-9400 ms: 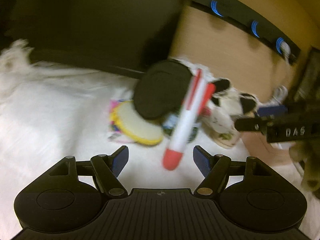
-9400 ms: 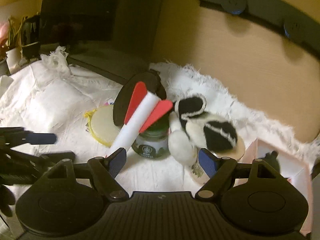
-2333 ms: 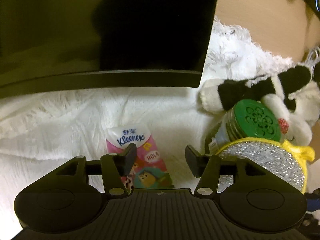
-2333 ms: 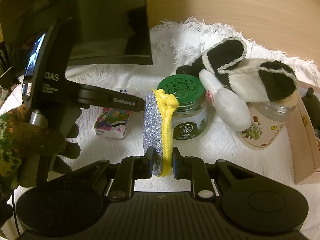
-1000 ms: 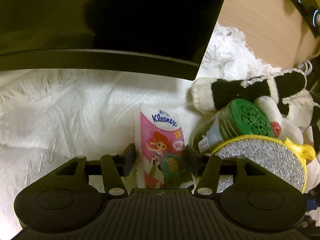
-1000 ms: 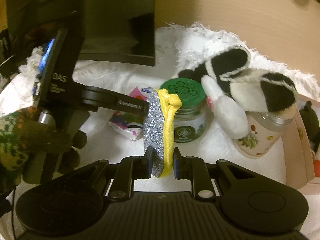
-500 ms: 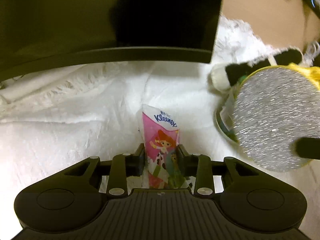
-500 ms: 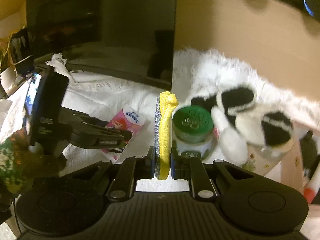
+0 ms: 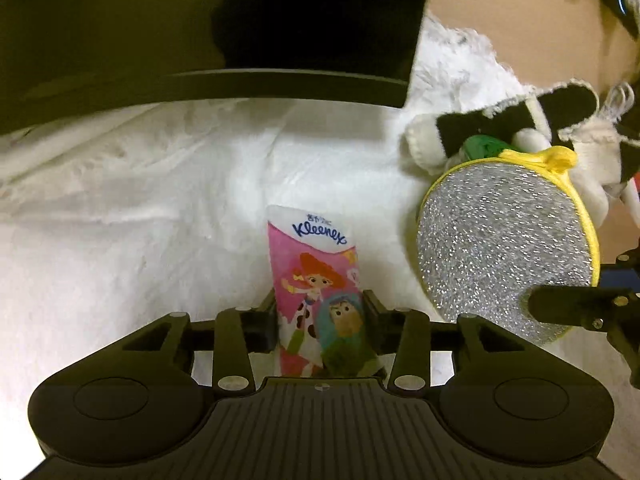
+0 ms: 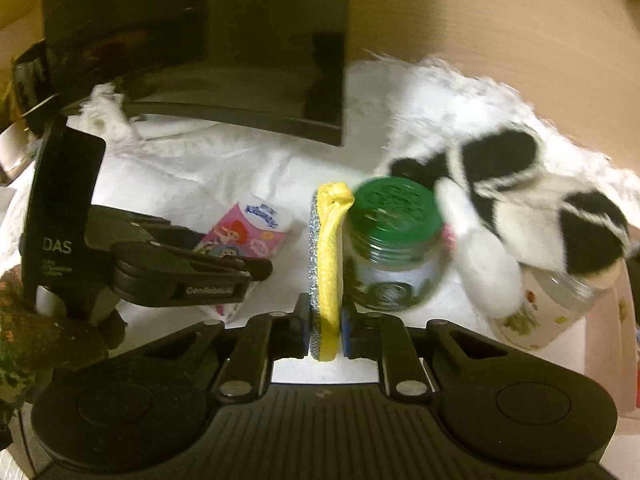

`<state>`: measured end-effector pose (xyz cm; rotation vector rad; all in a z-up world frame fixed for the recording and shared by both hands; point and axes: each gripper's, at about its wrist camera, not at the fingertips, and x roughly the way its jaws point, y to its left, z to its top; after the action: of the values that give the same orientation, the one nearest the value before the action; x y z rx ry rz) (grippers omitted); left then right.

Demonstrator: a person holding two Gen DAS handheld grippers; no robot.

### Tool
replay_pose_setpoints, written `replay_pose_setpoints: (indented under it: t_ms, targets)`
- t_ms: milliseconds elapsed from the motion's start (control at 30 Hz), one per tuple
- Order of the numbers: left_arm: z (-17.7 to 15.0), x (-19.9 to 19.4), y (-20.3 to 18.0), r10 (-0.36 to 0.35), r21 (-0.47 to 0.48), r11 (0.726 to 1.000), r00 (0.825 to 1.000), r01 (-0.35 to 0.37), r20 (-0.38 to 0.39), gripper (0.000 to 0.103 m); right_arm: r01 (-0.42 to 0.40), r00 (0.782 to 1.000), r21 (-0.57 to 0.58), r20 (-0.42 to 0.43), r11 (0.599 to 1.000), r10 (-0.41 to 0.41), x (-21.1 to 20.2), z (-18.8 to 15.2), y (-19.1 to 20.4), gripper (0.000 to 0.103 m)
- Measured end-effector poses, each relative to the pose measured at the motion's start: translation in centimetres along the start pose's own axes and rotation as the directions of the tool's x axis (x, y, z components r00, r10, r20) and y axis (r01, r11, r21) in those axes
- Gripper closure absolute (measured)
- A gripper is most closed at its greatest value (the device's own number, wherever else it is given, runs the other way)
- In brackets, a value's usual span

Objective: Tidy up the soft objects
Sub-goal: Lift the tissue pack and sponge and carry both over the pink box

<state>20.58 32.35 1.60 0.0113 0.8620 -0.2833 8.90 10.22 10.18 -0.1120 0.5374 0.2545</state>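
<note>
A: What do the jaws have right now?

B: The left gripper (image 9: 320, 312) is clamped on a pink tissue pack (image 9: 318, 288), its jaws having just been closing, with the pack now pinched between them across its lower half. The right gripper (image 10: 325, 324) is squeezed tight on a round sponge pad (image 10: 326, 256), silver glitter on one face and yellow on the other, gripped by its bottom edge so it stands upright.

A: How will they handle?

B: Both look light and soft. The tissue pack is a slick plastic wrap over loose paper, so I judge it will crumple and could slide; holding it across the middle of its width, as now, seems safest. The sponge gives under the pads; a grip lower on the disc, away from the knotted yellow loop at 12 o'clock, should keep it from flopping.

A: And around them?

B: In the left wrist view the sponge hangs at about 3 o'clock from the pack, close but apart. Past it, at 1 o'clock, a green-lidded jar (image 10: 394, 248) stands just beside the sponge, with a black-and-white plush toy (image 10: 532, 200) draped over it and over a clear jar (image 10: 540, 312) further right. Everything sits on a white fluffy cloth (image 9: 140, 200) covering the bench, with a dark monitor (image 9: 200, 32) at 12 o'clock.
</note>
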Motion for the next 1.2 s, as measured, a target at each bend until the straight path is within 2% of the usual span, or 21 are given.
replay_pose_setpoints:
  t_ms: [100, 167, 233, 333, 467, 533, 600, 733, 867, 967, 1133, 1200]
  targets:
    - [0.6, -2.0, 0.8, 0.024, -0.052, 0.998, 0.999, -0.022, 0.037, 0.059, -0.039, 0.998, -0.033, 0.052, 0.999, 0.04, -1.5, 1.5, 0.7, 0.089]
    - [2.0, -4.8, 0.8, 0.04, -0.084, 0.996, 0.993, -0.031, 0.108, 0.059, -0.056, 0.991, -0.041, 0.122, 0.998, 0.061, -3.6, 3.1, 0.3, 0.089]
    - [3.9, -7.8, -0.1, 0.06, -0.079, 0.996, 0.98, -0.046, 0.187, 0.059, -0.055, 0.975, -0.037, 0.214, 0.998, 0.061, -6.7, 5.0, -0.9, 0.089]
    - [7.2, -11.9, -3.1, 0.055, -0.036, 0.998, 0.955, -0.047, 0.291, 0.059, -0.009, 0.939, -0.021, 0.343, 1.0, 0.016, -11.9, 6.9, -4.0, 0.089]
    - [10.6, -15.1, -8.6, -0.065, 0.014, 0.998, 0.929, 0.064, 0.365, 0.059, 0.125, 0.877, 0.021, 0.466, 0.992, -0.12, -18.2, 6.5, -9.7, 0.089]
    - [11.7, -15.0, -12.0, -0.136, 0.045, 0.991, 0.925, 0.129, 0.353, 0.059, 0.189, 0.853, 0.062, 0.484, 0.98, -0.195, -20.3, 5.2, -12.7, 0.089]
    - [12.2, -14.3, -15.2, -0.201, 0.074, 0.98, 0.924, 0.187, 0.325, 0.059, 0.236, 0.838, 0.112, 0.479, 0.965, -0.26, -21.6, 3.4, -15.7, 0.089]
    - [12.1, -11.6, -21.8, -0.297, 0.135, 0.953, 0.917, 0.27, 0.266, 0.059, 0.292, 0.829, 0.211, 0.431, 0.933, -0.357, -23.0, -1.2, -21.0, 0.089]
    - [11.5, -8.2, -26.9, -0.377, 0.125, 0.925, 0.909, 0.359, 0.178, 0.059, 0.311, 0.831, 0.281, 0.384, 0.908, -0.403, -23.5, -6.0, -24.6, 0.089]
    - [11.8, -5.6, -30.2, -0.391, 0.142, 0.916, 0.914, 0.375, 0.109, 0.059, 0.333, 0.828, 0.298, 0.362, 0.894, -0.429, -23.6, -9.3, -25.2, 0.089]
    - [11.6, -1.1, -33.3, -0.4, 0.112, 0.912, 0.916, 0.395, 0.024, 0.054, 0.323, 0.854, 0.309, 0.313, 0.895, -0.416, -22.4, -12.1, -25.8, 0.089]
    - [11.8, 1.5, -35.0, -0.353, 0.122, 0.926, 0.934, 0.358, -0.064, 0.054, 0.311, 0.865, 0.312, 0.298, 0.898, -0.404, -22.1, -12.6, -26.2, 0.089]
